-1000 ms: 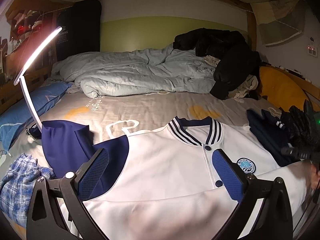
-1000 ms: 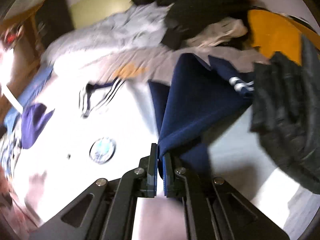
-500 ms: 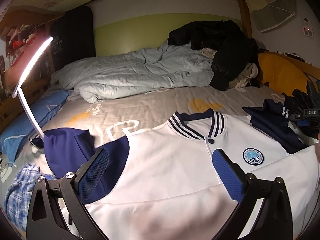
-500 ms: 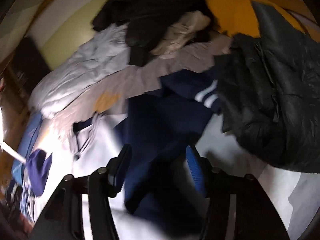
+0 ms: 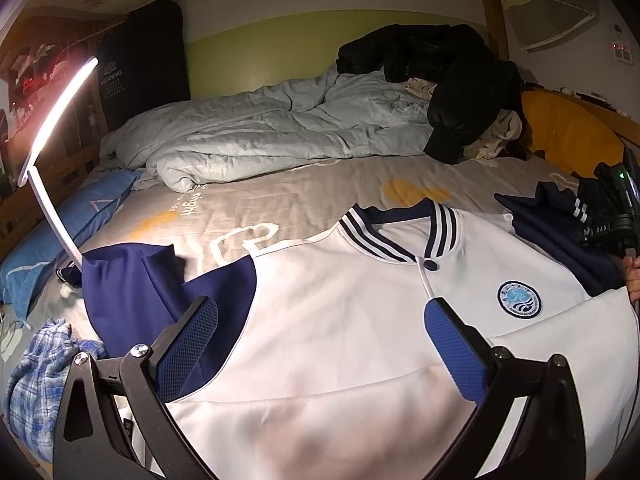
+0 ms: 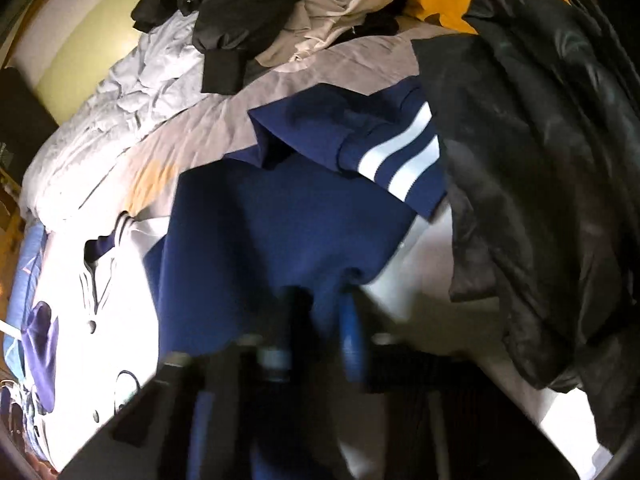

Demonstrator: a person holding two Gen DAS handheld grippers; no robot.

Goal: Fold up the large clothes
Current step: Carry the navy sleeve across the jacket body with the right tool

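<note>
L gripper [image 5: 320, 344] jaws wide apart — R gripper [image 6: 320, 320] jaws closing, blurred.

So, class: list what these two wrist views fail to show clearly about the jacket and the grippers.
- Right gripper: right wrist view, motion-blurred; the grip on the navy sleeve is unclear.
- White jacket hem: left wrist view, cut off by the bottom edge and the left gripper.
- Chest badge lettering: too small.

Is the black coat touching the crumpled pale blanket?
Touching. The left wrist view shows the black coat lying right on top of the blanket's far end.
</note>
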